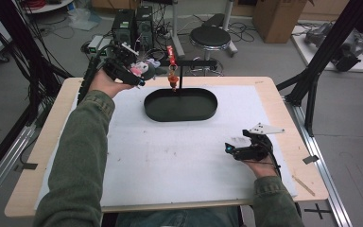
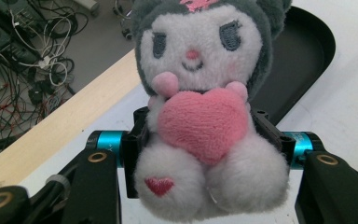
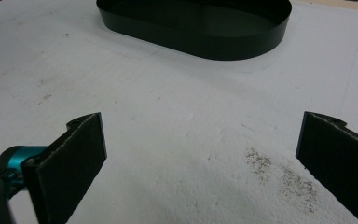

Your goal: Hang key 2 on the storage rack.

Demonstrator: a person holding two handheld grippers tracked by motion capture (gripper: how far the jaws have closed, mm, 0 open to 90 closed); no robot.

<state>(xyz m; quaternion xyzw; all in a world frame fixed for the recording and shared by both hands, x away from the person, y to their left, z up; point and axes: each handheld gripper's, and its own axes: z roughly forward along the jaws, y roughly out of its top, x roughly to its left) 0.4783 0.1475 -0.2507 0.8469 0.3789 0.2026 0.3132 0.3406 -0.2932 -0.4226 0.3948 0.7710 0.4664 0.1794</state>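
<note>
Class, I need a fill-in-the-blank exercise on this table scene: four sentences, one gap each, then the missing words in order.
1. The left tool is shut on a plush toy that hugs a pink ____.
2. The tray on the white mat is oval and ____ in colour.
3. The jaws of the right tool stand ____, with nothing between them.
4. In the high view, the left tool holds the toy to the ____ of the tray.

Missing words: heart; black; open; left
</note>
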